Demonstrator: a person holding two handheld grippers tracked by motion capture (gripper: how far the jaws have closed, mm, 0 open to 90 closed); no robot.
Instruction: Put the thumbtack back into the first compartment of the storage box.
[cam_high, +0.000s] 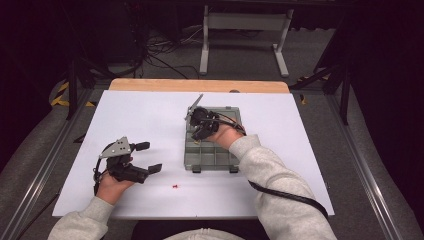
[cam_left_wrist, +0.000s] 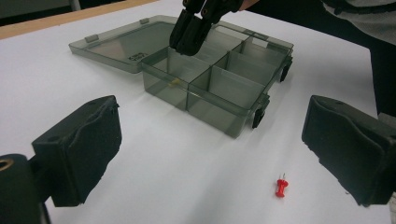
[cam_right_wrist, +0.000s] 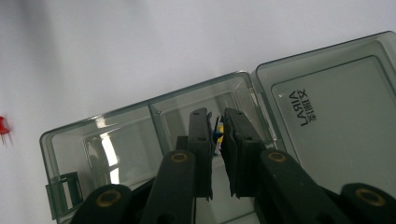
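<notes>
Now right gripper (cam_right_wrist: 217, 135): jaws nearly together, pinching small blue pin (cam_right_wrist: 217, 136) over a compartment beside the lid hinge of grey box (cam_high: 210, 157) | left gripper (cam_high: 145, 157): jaws spread, empty | red pushpin (cam_left_wrist: 280, 187) on table (cam_high: 140, 115) between them

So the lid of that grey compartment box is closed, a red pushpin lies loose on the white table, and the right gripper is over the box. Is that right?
Not quite: the box is open. The left gripper view shows its lid folded back flat on the table. The rest holds: the red pushpin lies loose on the white surface, and the right gripper hangs over the compartments.
</notes>
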